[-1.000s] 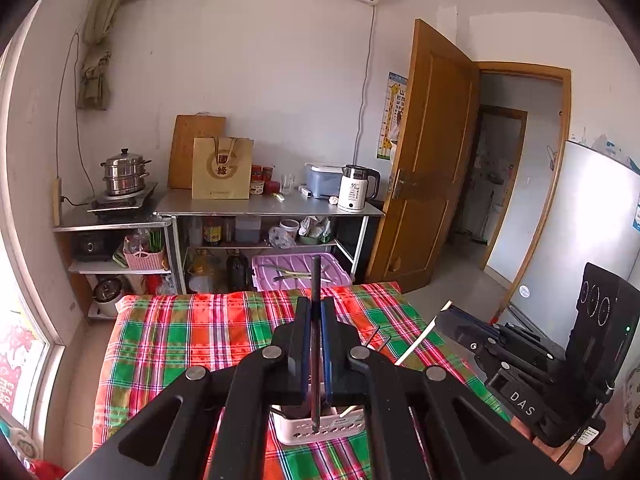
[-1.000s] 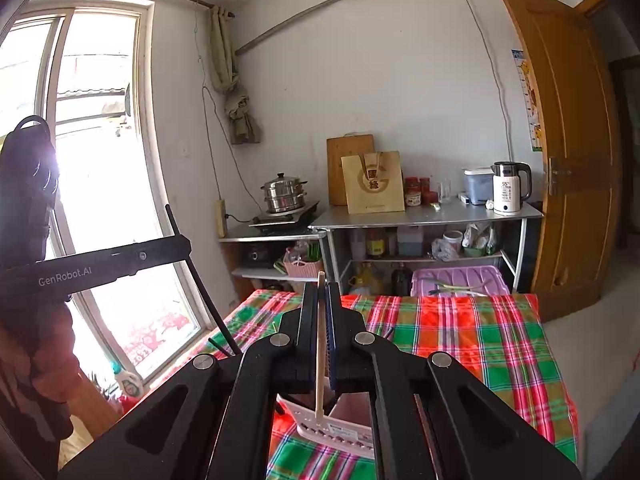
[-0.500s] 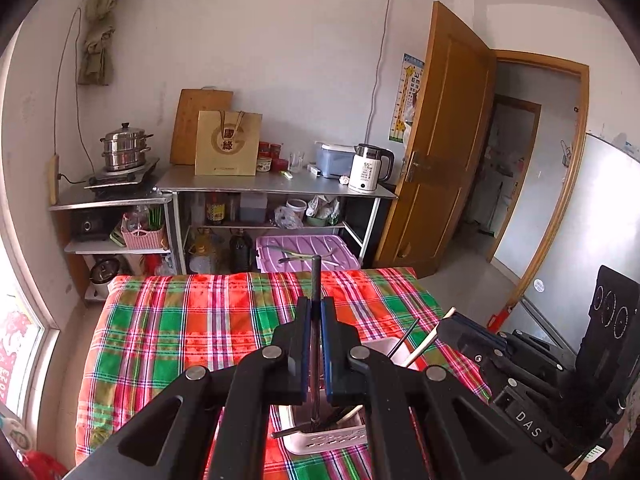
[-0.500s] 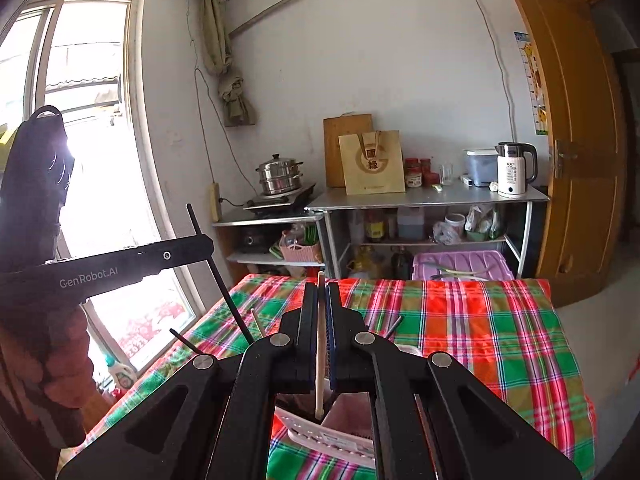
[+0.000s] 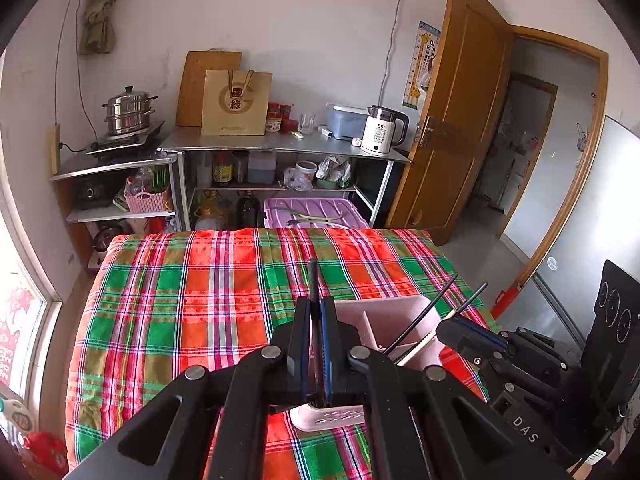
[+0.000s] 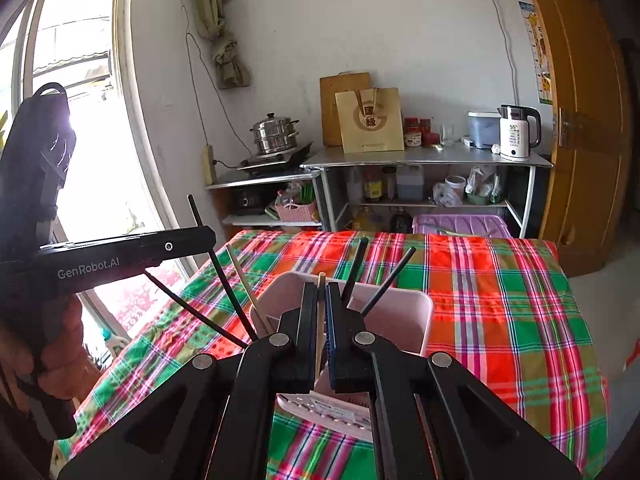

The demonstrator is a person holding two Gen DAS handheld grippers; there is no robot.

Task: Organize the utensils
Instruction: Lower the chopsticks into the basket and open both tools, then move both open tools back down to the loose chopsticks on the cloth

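Note:
A pink utensil holder (image 5: 394, 326) (image 6: 394, 312) stands on the plaid tablecloth, with several black and pale chopsticks leaning in it. My left gripper (image 5: 315, 306) is shut on a black chopstick (image 5: 312, 276), held upright over the holder's left compartment. It also shows at the left of the right wrist view (image 6: 208, 240). My right gripper (image 6: 320, 292) is shut on a pale wooden chopstick (image 6: 321, 284), upright over the holder. It appears at the right of the left wrist view (image 5: 450, 326).
The plaid-covered table (image 5: 192, 304) runs back to a metal shelf unit (image 5: 280, 148) with a kettle (image 5: 382, 130), paper bag and steamer pot (image 5: 128, 112). A purple bin (image 5: 316, 216) sits behind the table. A window is at the left, a wooden door (image 5: 456, 120) at the right.
Both grippers have come down closer to the pink holder, chopsticks still gripped. The holder now sits higher and larger in both views, with more leaning chopsticks visible.

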